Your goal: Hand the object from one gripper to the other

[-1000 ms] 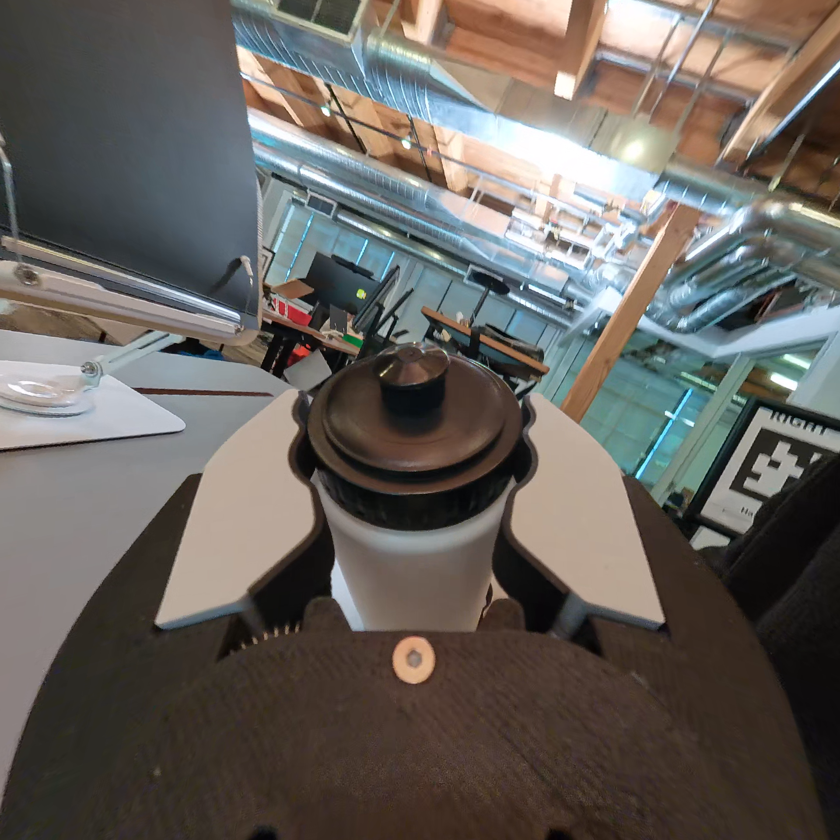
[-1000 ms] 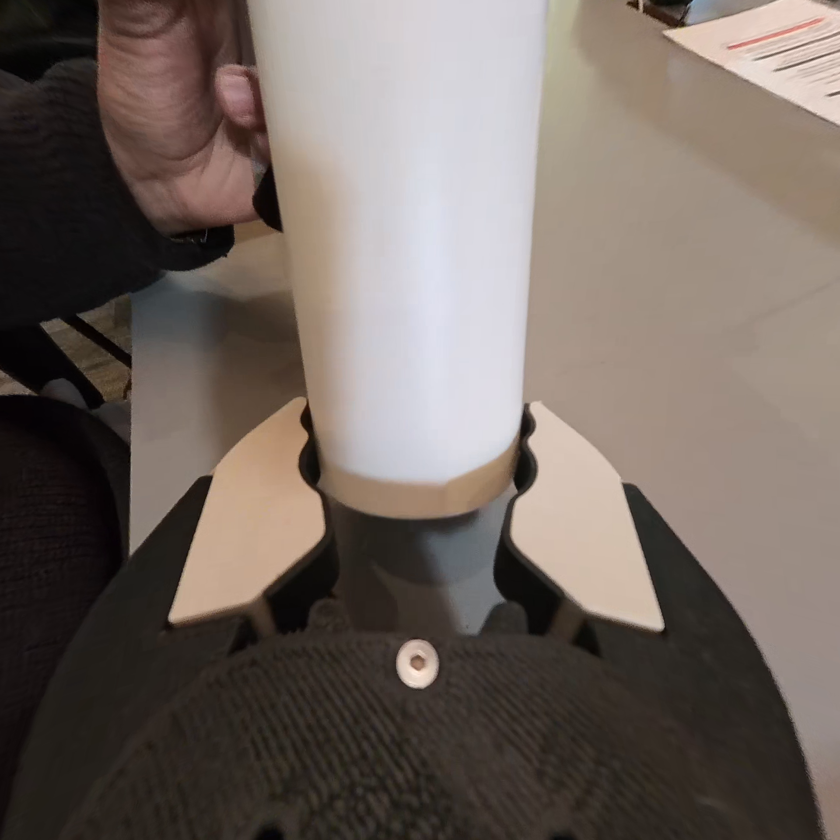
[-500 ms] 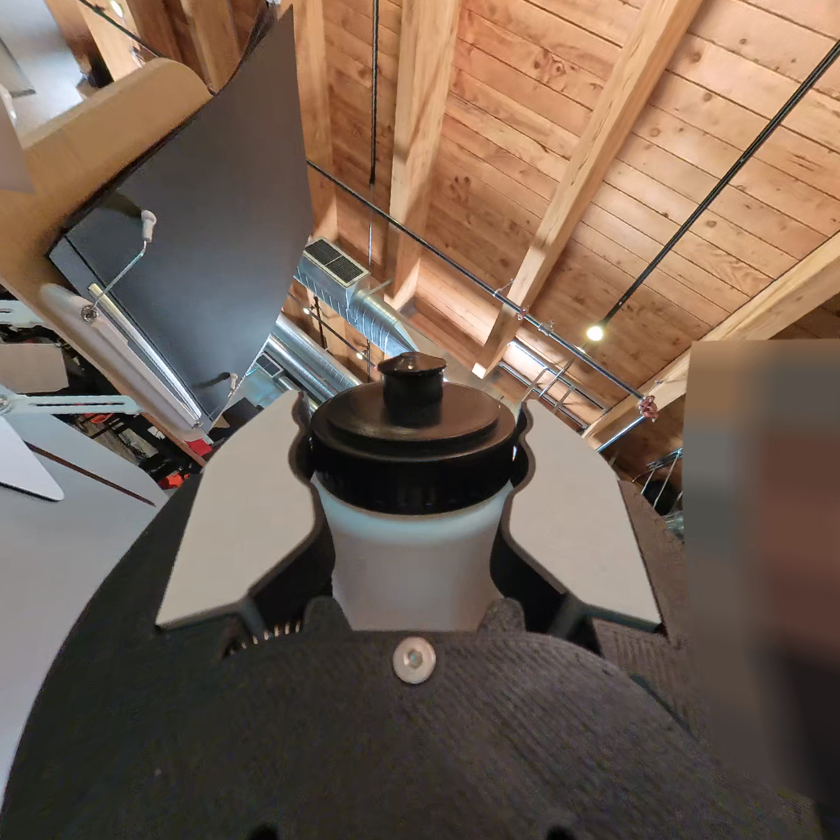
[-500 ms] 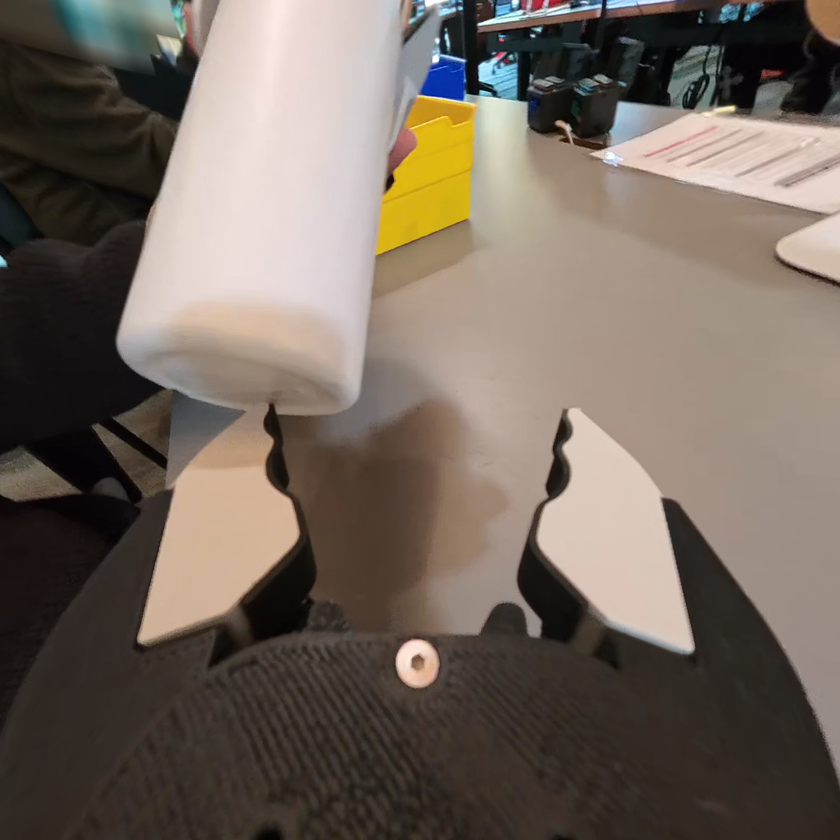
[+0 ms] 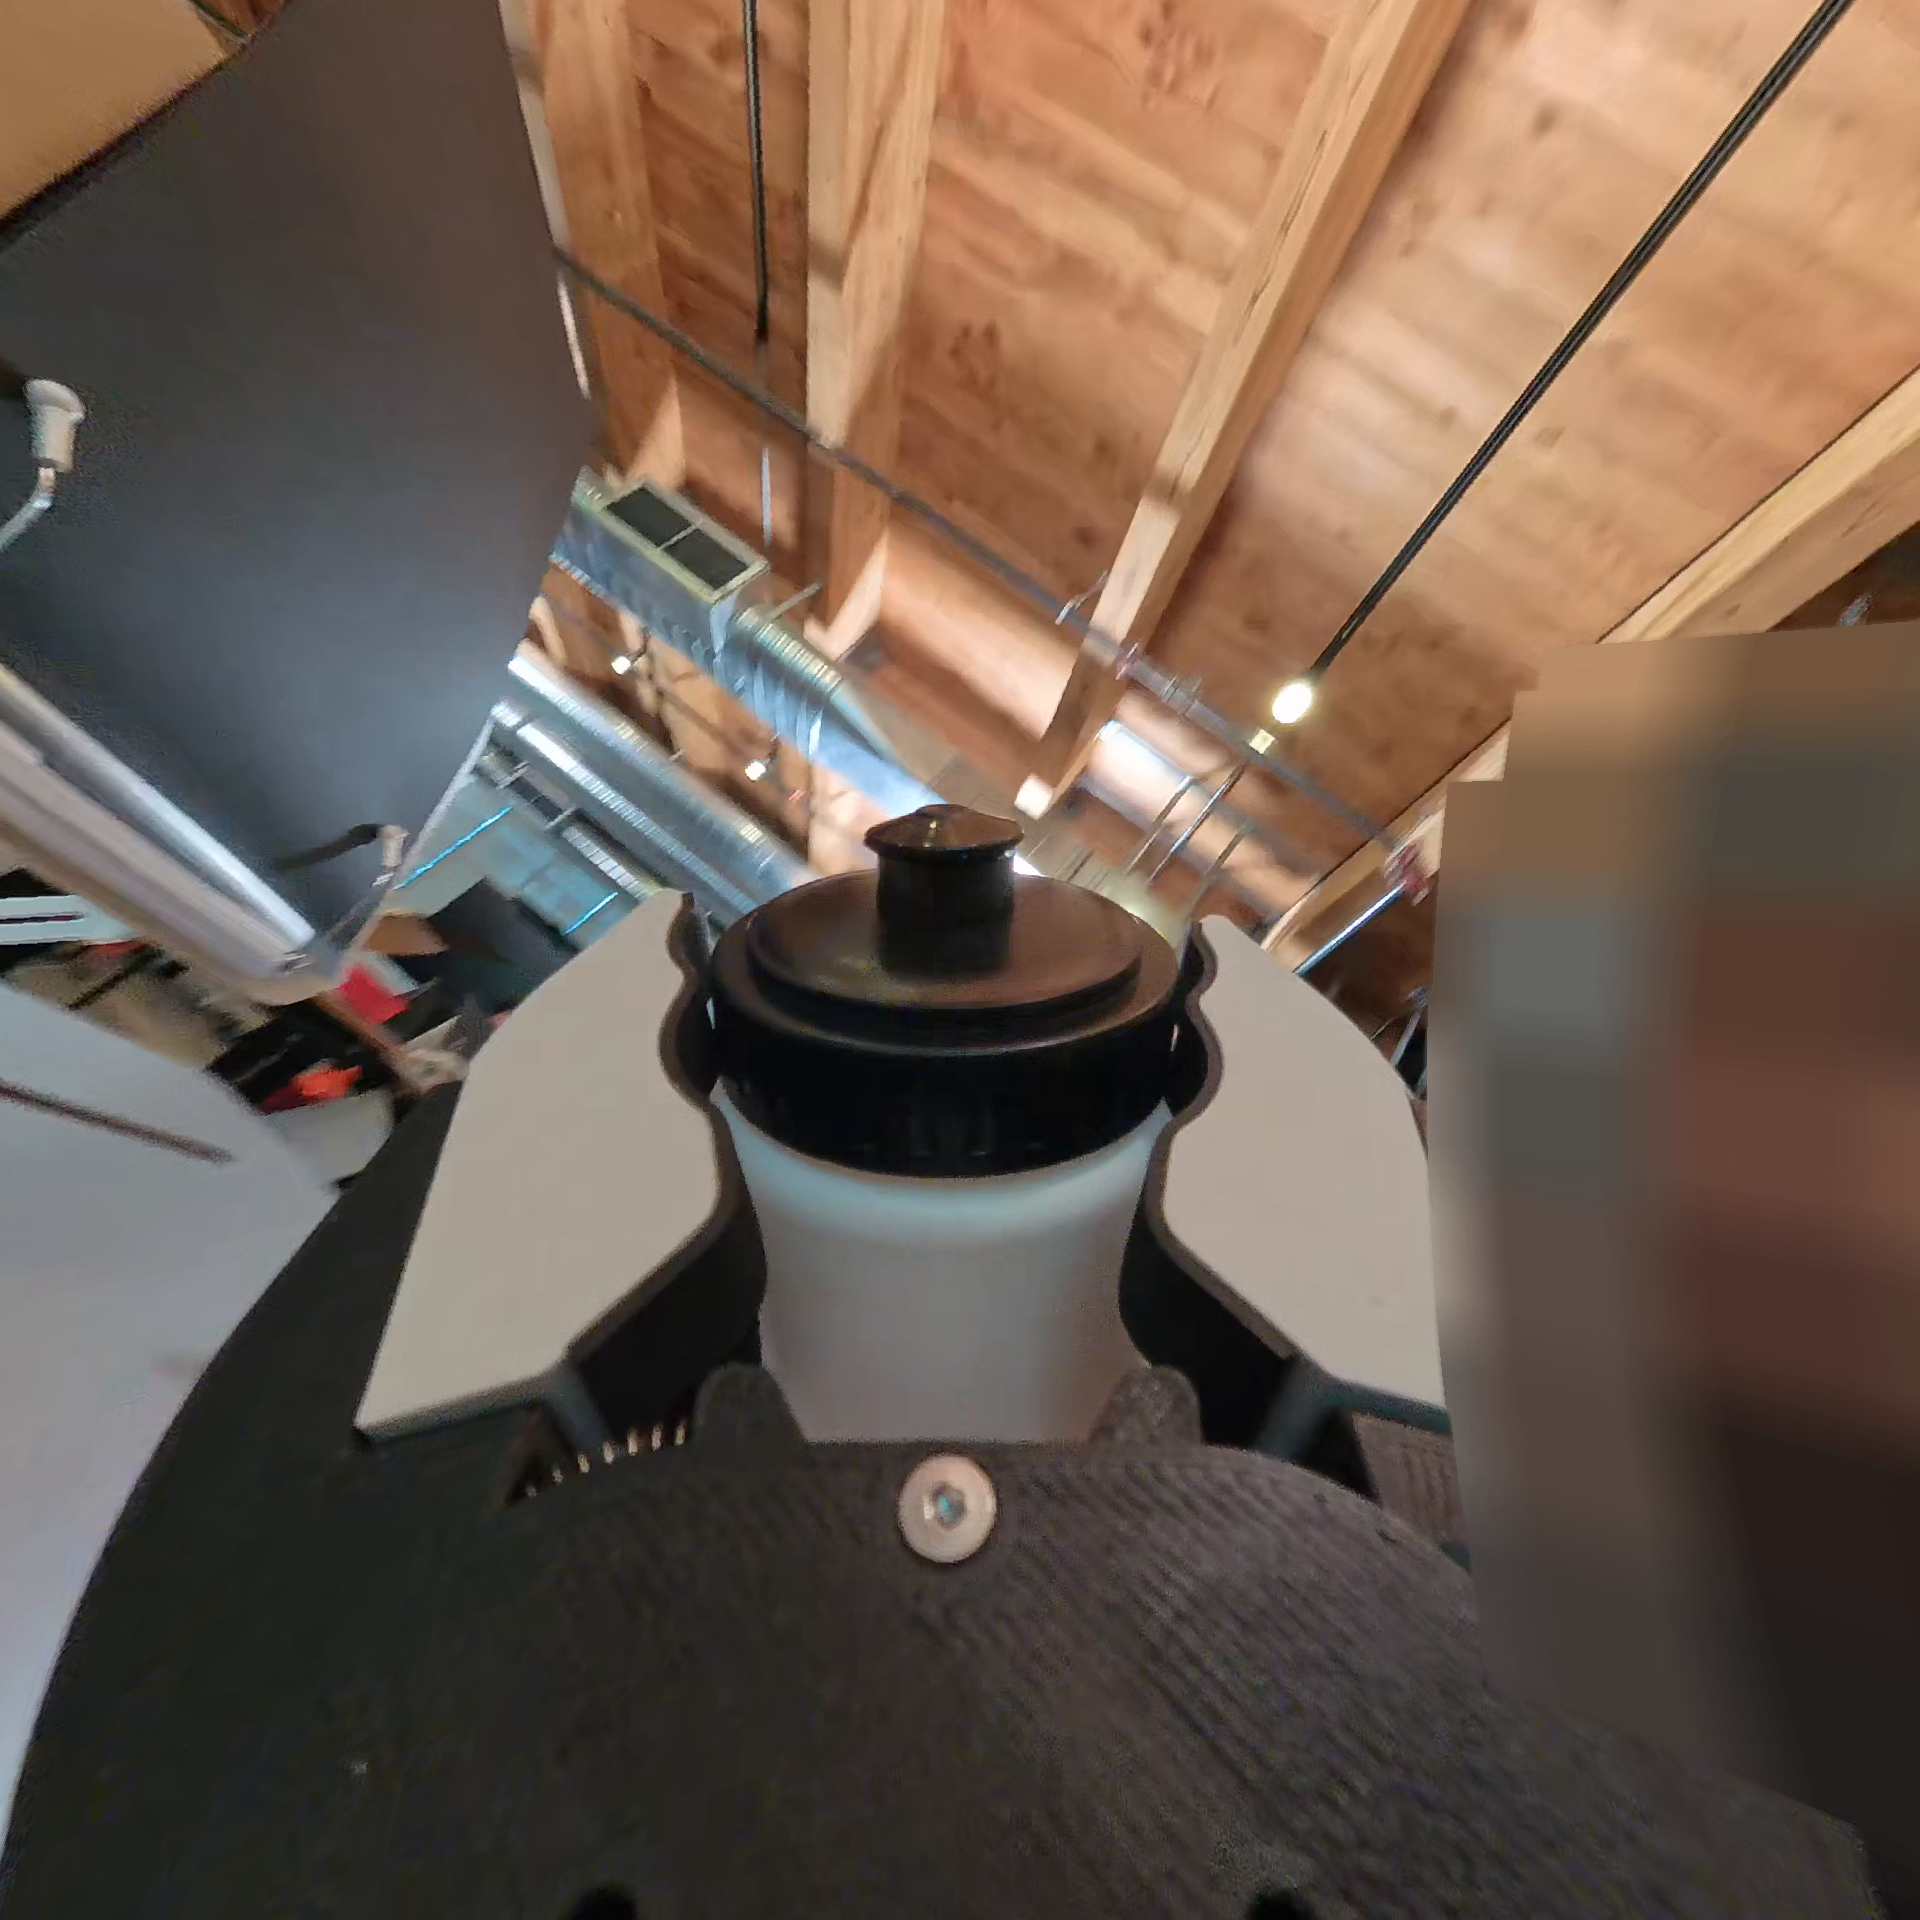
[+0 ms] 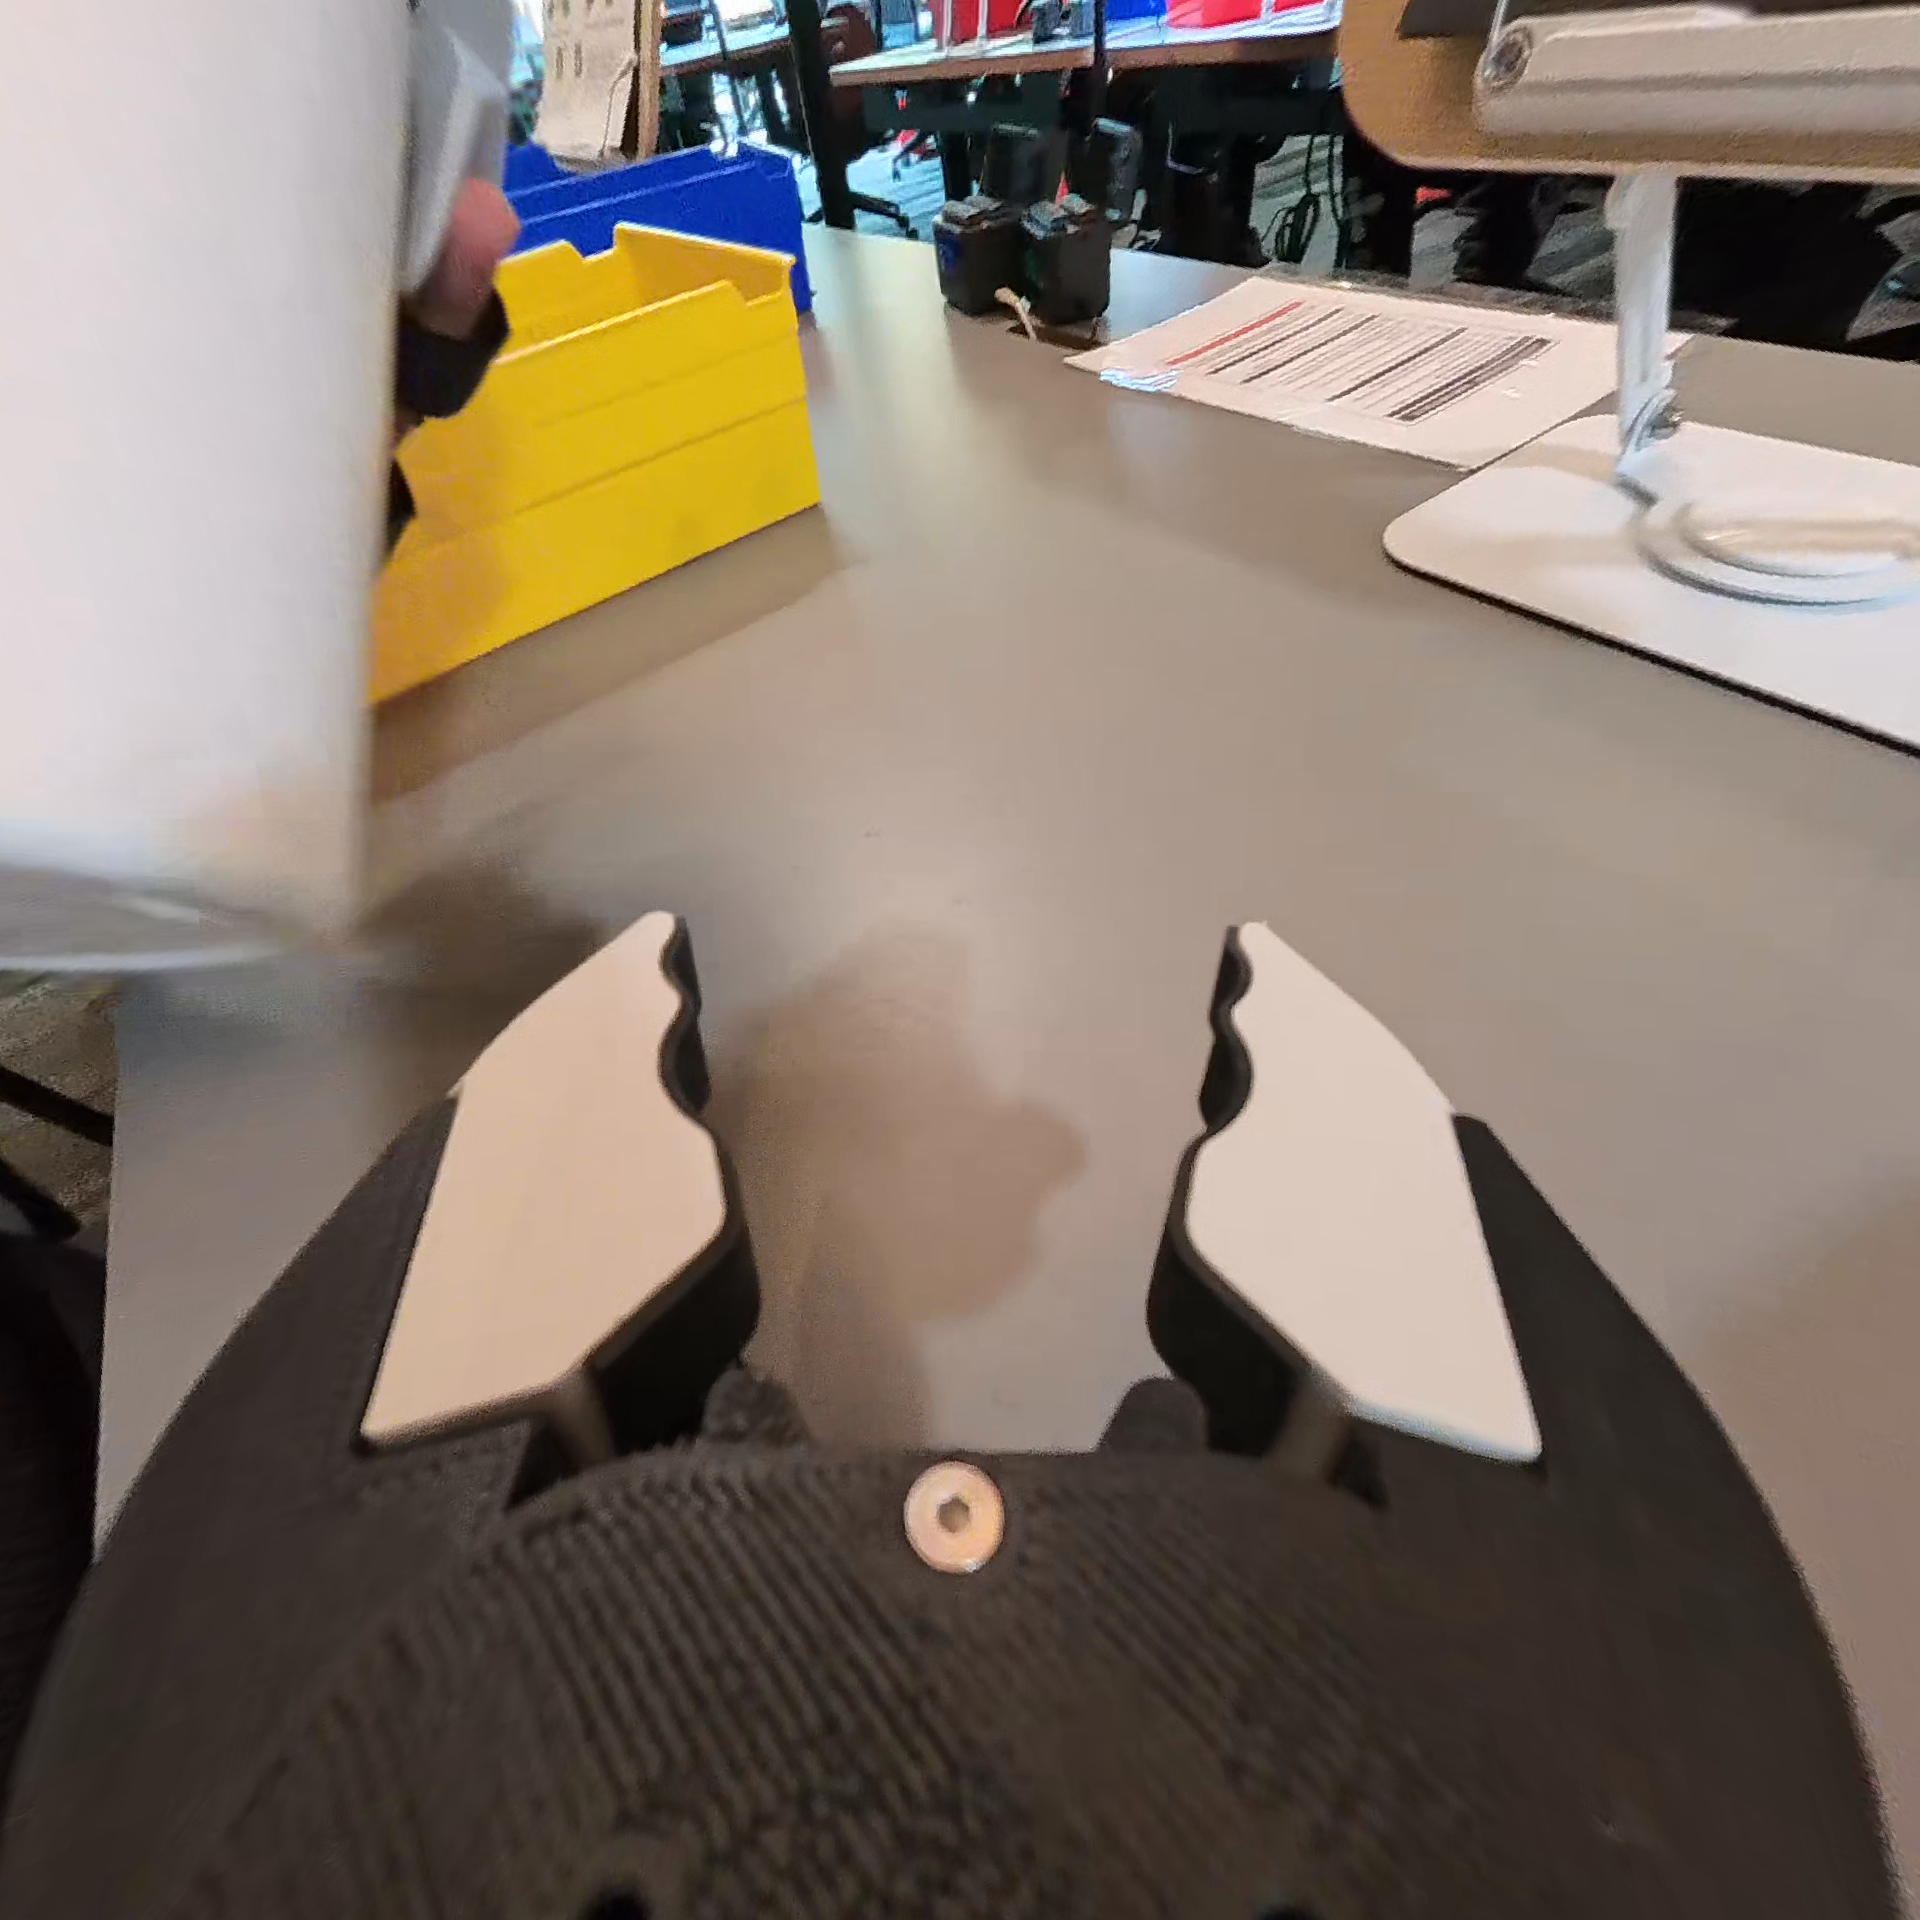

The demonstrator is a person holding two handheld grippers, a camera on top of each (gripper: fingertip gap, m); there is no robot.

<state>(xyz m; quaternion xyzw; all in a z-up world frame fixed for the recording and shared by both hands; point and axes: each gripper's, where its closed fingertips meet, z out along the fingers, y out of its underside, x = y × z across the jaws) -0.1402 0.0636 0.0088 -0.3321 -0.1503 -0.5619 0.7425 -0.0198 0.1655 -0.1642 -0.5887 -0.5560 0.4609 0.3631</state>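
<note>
Your left tool clamped on white bottle below its black cap, ceiling behind, your right tool spread wide, empty, bottle body at frame left, yellow bin on desk

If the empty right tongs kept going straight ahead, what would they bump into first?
Probably the grey table: the open right tongs point slightly down at its bare top. The yellow bin and white bottle sit off to the left.
</note>
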